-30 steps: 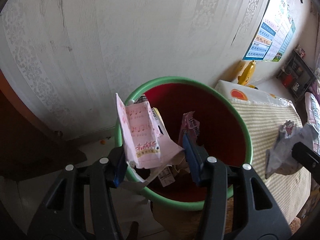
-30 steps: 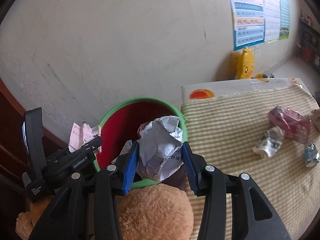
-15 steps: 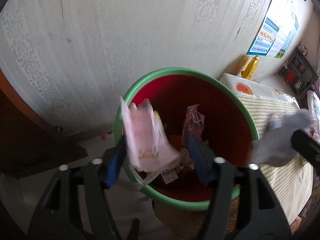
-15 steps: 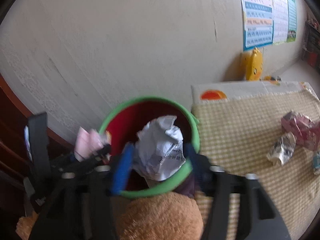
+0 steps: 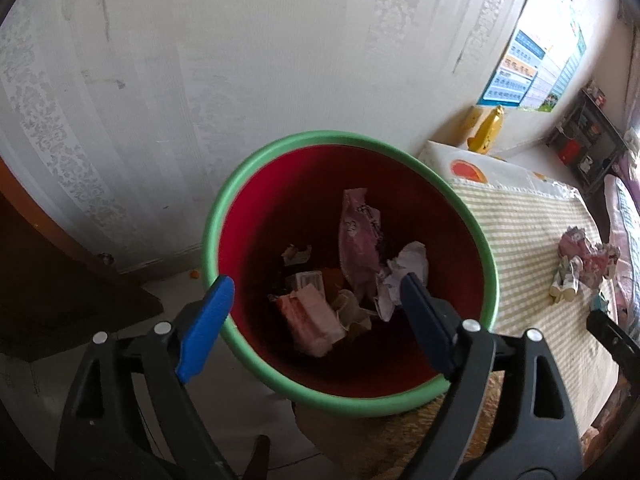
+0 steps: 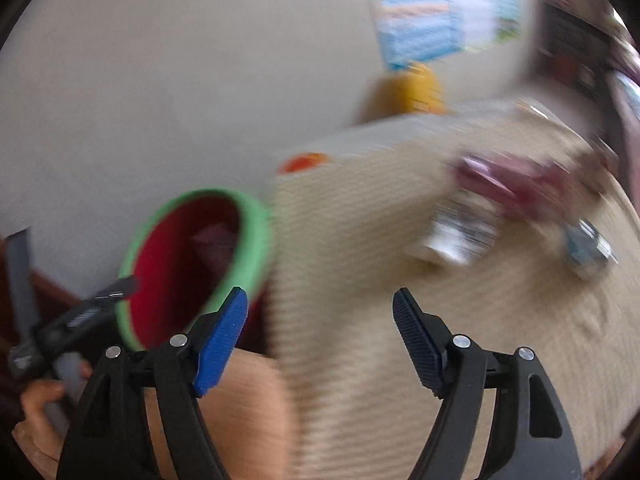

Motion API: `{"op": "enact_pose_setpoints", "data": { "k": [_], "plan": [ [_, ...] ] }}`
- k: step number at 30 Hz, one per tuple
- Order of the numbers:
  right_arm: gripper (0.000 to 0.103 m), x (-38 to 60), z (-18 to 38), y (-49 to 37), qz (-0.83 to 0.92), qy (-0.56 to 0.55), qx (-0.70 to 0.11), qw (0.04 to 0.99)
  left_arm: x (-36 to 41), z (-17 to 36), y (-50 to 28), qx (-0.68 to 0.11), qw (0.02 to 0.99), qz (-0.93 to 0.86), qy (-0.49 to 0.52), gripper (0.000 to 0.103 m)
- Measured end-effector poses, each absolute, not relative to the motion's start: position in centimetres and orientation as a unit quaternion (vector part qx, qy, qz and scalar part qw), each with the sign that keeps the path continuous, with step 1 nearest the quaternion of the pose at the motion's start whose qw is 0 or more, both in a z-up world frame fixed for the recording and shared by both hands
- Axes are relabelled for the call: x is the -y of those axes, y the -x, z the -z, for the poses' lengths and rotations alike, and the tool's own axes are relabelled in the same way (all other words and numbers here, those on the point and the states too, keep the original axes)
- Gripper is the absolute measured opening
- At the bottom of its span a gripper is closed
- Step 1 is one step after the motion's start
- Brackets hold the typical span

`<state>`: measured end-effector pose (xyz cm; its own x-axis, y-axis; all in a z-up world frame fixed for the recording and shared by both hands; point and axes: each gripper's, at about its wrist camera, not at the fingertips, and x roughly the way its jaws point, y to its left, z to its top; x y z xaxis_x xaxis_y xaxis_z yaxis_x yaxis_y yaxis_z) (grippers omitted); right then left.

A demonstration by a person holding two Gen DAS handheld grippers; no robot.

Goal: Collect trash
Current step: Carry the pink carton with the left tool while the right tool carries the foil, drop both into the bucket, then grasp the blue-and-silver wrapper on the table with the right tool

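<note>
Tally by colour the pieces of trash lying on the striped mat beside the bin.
Pink wrapper: 1
White wrapper: 1
Blue-green scrap: 1
Total on the striped mat: 3

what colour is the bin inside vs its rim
The bin is red inside with a green rim; the left wrist view shows it best.
</note>
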<state>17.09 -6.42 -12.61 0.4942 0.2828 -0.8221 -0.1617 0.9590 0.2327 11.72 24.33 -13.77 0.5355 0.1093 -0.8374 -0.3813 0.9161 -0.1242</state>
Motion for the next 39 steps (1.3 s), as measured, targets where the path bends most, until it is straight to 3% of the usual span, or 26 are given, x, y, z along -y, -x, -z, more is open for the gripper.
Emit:
{"op": "enact_pose_setpoints", "data": {
  "k": [10,19,25,26,27,29,30,31,39],
  "plan": [
    [0.077,21.1,13.4,-17.3,0.056,-0.137,-0.485,0.862,-22.4,13.3,-12.3,-0.461,0.868,-0.136,0.122,0.086],
    [0.077,24.2,14.5,-21.1,0.090,-0.107,-0.476,0.868,-19.7,11.5,-11.9,-0.448,0.881,-0.123,0.087,0.086],
    [0.081,26.7,17.1,-25.5,0.104,-0.162,-0.507,0.840,-17.4,10.3,-11.5,-0.440,0.889,-0.109,0.064,0.088],
    [0.078,26.8,17.6,-26.0,0.101,-0.165,-0.517,0.834,-17.1,10.2,-11.4,-0.440,0.890,-0.107,0.061,0.088],
    [0.063,27.0,18.0,-26.3,0.099,-0.165,-0.527,0.828,-16.6,10.1,-11.4,-0.440,0.890,-0.104,0.057,0.088],
    [0.052,27.4,17.9,-26.1,0.090,-0.178,-0.520,0.830,-15.7,10.0,-11.5,-0.442,0.890,-0.096,0.051,0.088],
    [0.032,27.6,17.6,-25.6,0.073,-0.191,-0.517,0.831,-15.0,9.8,-11.6,-0.443,0.891,-0.089,0.044,0.088],
    [0.026,27.6,17.4,-25.0,0.062,-0.199,-0.513,0.832,-14.5,9.8,-11.7,-0.443,0.892,-0.084,0.040,0.088],
    [0.023,24.4,15.5,-12.5,-0.031,-0.150,-0.499,0.853,-6.8,10.1,-14.5,-0.449,0.893,0.015,-0.004,0.089]
  ]
}}
